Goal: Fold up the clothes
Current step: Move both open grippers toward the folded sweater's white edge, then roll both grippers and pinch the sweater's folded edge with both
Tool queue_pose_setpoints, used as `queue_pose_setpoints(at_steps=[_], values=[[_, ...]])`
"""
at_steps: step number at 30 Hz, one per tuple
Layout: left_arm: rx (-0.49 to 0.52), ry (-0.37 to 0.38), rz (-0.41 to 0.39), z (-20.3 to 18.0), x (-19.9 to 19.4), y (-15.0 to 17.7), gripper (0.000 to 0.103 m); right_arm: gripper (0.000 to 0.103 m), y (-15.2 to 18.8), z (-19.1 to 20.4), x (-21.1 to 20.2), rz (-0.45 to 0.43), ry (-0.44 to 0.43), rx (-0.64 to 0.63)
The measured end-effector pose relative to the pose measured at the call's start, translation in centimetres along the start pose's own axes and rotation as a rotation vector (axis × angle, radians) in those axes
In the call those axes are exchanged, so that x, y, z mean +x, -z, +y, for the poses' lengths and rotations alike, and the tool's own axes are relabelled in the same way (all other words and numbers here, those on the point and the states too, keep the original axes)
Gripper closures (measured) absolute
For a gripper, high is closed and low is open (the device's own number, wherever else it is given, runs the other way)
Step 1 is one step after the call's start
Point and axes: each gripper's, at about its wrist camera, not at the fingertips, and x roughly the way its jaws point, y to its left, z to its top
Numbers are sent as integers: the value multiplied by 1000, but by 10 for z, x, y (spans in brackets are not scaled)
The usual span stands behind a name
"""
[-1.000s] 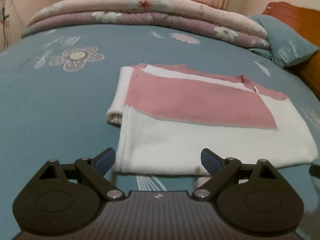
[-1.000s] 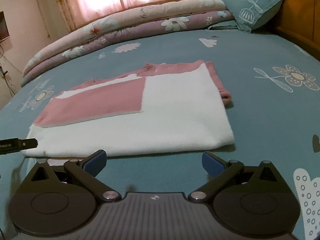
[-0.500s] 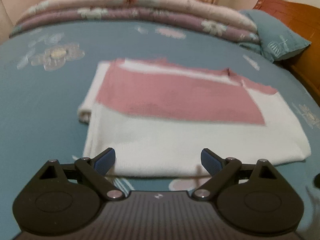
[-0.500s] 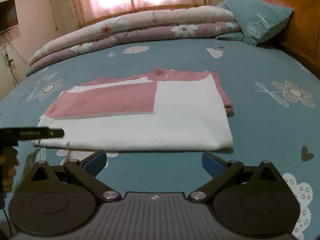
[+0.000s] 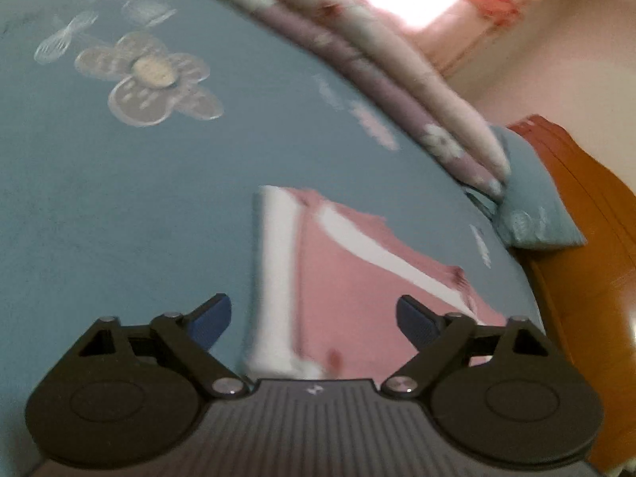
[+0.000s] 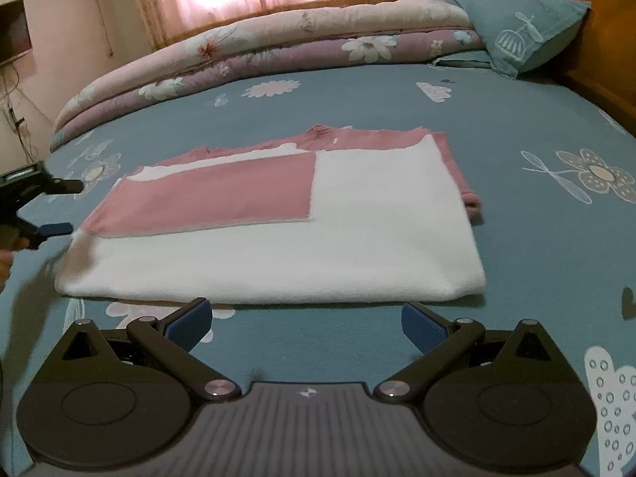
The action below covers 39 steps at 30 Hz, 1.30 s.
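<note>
- The left wrist view is smeared and tilted; the pink-and-white garment (image 5: 342,278) blurs at its edges there, and its near end runs out of sight under the body of the left claw (image 5: 314,318).
- In the right wrist view the left claw (image 6: 51,214) is cut off by the picture's left edge; only one dark finger, a blue pad and a bit of the person's hand (image 6: 6,254) show.
- The garment's (image 6: 278,230) left near corner is hazy in that view, so whether the left claw touches it cannot be told.
- The far side of the bed, a rolled floral quilt (image 6: 258,59) and a teal pillow (image 6: 520,24), is soft but readable; the wooden headboard (image 5: 588,238) is partly cut off.
- Left claw: released, jaws wide, having just narrowed a little; the garment's end lies ahead between the pads' lines, pressed by neither.
- Right claw (image 6: 306,324): released, jaws wide and empty over the teal bedsheet (image 6: 536,238).
- The garment lies folded flat just beyond the right claw's fingertips, its near white edge close to them but apart, the pink panel farther and to the left.
</note>
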Motion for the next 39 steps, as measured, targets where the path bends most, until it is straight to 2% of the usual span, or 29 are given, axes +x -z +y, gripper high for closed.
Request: queue_pose_setpoints(at_steps=[3, 7, 14, 16, 19, 22, 25, 28, 31, 34, 36, 39], values=[[-71, 72, 55, 21, 21, -12, 16, 0, -2, 4, 7, 6, 8, -28], [-85, 160, 134, 23, 38, -23, 16, 0, -6, 3, 13, 5, 10, -26], [-91, 206, 211, 16, 80, -47, 14, 0, -12, 8, 20, 3, 1, -24], [-63, 214, 231, 12, 81, -47, 14, 0, -13, 9, 20, 0, 2, -35], [-71, 284, 278, 21, 72, -34, 14, 0, -13, 8, 16, -6, 7, -49], [-33, 319, 306, 26, 58, -17, 13, 0, -12, 4, 15, -4, 13, -56], [-28, 316, 312, 24, 61, -18, 13, 0, -11, 0, 16, 0, 20, -49], [-84, 311, 308, 23, 79, -36, 13, 0, -12, -4, 18, 0, 13, -29], [-76, 289, 322, 13, 95, -48, 13, 0, -18, -10, 18, -10, 16, -28], [-11, 283, 330, 7, 90, -44, 14, 0, -31, -23, 17, -29, 8, -37], [25, 290, 337, 7, 82, -35, 17, 0, -44, -36, 17, -37, -10, -40], [46, 251, 328, 6, 77, -31, 32, 0, -67, -69, 24, -63, -41, -28]])
